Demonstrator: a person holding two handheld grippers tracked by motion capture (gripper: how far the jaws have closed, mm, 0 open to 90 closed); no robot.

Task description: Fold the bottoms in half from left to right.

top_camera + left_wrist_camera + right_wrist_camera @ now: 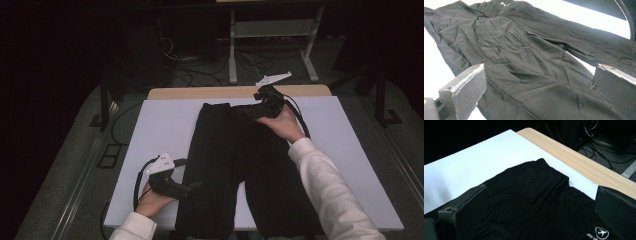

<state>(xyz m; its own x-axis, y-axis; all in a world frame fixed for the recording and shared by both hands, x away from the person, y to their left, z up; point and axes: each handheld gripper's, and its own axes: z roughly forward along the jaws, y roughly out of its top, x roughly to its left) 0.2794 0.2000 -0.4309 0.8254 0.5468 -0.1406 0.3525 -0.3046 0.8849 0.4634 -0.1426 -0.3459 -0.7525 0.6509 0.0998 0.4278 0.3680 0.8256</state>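
Both grippers gape wide over the black trousers (240, 165) spread on the white board (160, 125): left gripper (192, 187) beside a leg, right gripper (250, 111) at the waistband. Its own view reveals a small white airplane logo (602, 232); the left gripper view reveals creases.

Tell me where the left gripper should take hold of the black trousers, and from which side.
Grip the outer edge of the near leg of the black trousers, coming in from the left, where the left gripper is, jaws open. That hem side lies flat on the white board, so one jaw probably can slide under the edge.
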